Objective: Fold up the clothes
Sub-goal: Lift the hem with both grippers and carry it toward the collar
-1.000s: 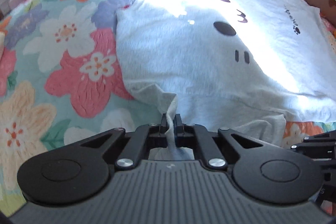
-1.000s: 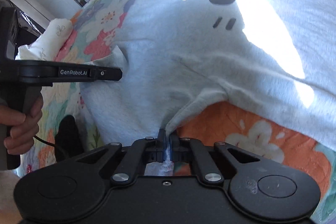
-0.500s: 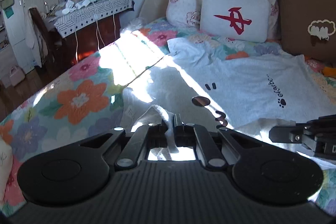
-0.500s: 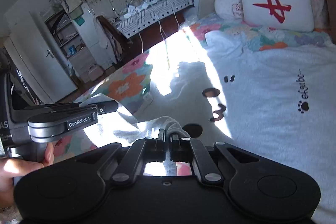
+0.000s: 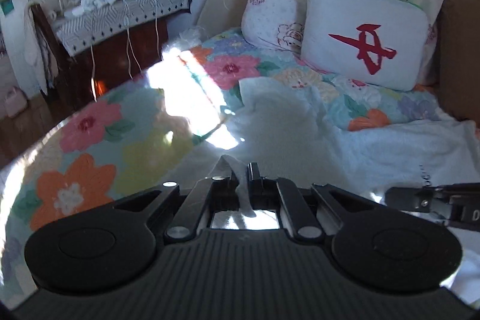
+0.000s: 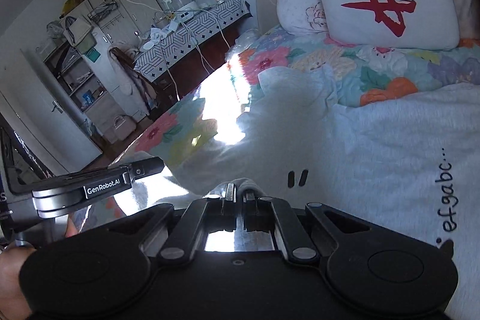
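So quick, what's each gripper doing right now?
Left gripper: closed on the white shirt.
Right gripper: closed on the same shirt.

Pale grey sweatshirt point(image 6: 375, 146) with black print, multicoloured floral quilt point(image 5: 90, 146), white pillow point(image 5: 364, 41) with red character

My two wrist cameras: each low behind its own black claw, close over the floral quilted bedspread point(image 5: 90, 140), facing the headboard; both share the white cushion with red character point(image 5: 364, 45) point(image 6: 387, 5) and the cluttered side table point(image 6: 192, 23).

Both tools point(image 5: 242, 170) point(image 6: 239, 190) clamped tight
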Available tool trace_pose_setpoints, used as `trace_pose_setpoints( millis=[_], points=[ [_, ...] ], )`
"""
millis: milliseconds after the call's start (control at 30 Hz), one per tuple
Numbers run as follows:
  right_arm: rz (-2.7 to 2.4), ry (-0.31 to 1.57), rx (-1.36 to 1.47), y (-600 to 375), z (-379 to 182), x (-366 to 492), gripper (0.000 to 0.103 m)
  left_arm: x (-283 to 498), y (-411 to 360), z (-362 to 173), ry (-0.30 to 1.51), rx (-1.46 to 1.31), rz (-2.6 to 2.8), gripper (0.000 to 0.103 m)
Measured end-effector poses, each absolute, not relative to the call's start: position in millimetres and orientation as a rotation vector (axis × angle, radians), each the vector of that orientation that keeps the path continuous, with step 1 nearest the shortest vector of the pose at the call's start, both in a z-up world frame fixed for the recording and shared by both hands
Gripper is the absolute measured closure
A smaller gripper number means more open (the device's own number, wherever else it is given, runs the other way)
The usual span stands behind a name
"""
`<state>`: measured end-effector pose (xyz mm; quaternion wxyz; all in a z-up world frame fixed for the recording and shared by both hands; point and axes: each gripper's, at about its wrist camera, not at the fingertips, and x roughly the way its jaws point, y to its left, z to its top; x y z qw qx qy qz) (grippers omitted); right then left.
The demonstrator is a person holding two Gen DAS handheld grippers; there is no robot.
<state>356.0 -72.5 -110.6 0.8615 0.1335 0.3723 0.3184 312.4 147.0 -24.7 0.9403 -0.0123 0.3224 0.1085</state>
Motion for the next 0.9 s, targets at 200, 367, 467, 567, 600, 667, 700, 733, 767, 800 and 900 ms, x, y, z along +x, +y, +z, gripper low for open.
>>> trace_pose_setpoints(
  millis=[200,367,467,567,600,667,700,733,767,800,900],
  points=[
    [0.658,0.776,0.264,-63.8,-102.7,416.7,0.098,364.3,149.2,-22.9,0.663,0.017,0.265,0.099],
    [0.685,0.766,0.256,-48.8,-103.6,457.2,0.098,390.1,157.9,-28.9,0.627,0.063,0.305,0.099],
    [0.686,0.763,0.23,-34.0,-105.8,482.9,0.098,409.6,167.0,-29.4,0.616,0.074,0.306,0.099],
    [0.687,0.763,0.227,-24.7,-109.0,505.0,0.098,433.7,176.0,-34.7,0.623,0.103,0.32,0.1],
    [0.688,0.763,0.227,-21.8,-110.2,512.4,0.098,441.7,178.2,-36.4,0.627,0.104,0.321,0.1],
    [0.687,0.756,0.222,-17.7,-111.5,525.3,0.098,457.7,182.5,-39.7,0.635,0.108,0.326,0.1],
    [0.688,0.752,0.22,-16.7,-112.2,530.7,0.098,464.4,182.5,-41.0,0.641,0.117,0.338,0.1],
    [0.691,0.749,0.224,-16.4,-113.5,536.5,0.098,471.0,182.6,-42.3,0.647,0.127,0.349,0.1],
    [0.694,0.747,0.231,-16.6,-114.6,542.0,0.098,477.6,182.8,-43.7,0.652,0.135,0.36,0.1],
    [0.696,0.748,0.237,-17.0,-116.2,546.9,0.098,483.7,183.5,-45.8,0.654,0.126,0.359,0.1],
    [0.679,0.762,0.239,-17.3,-123.1,561.1,0.098,502.0,185.8,-52.1,0.659,0.098,0.354,0.1]
  ],
)
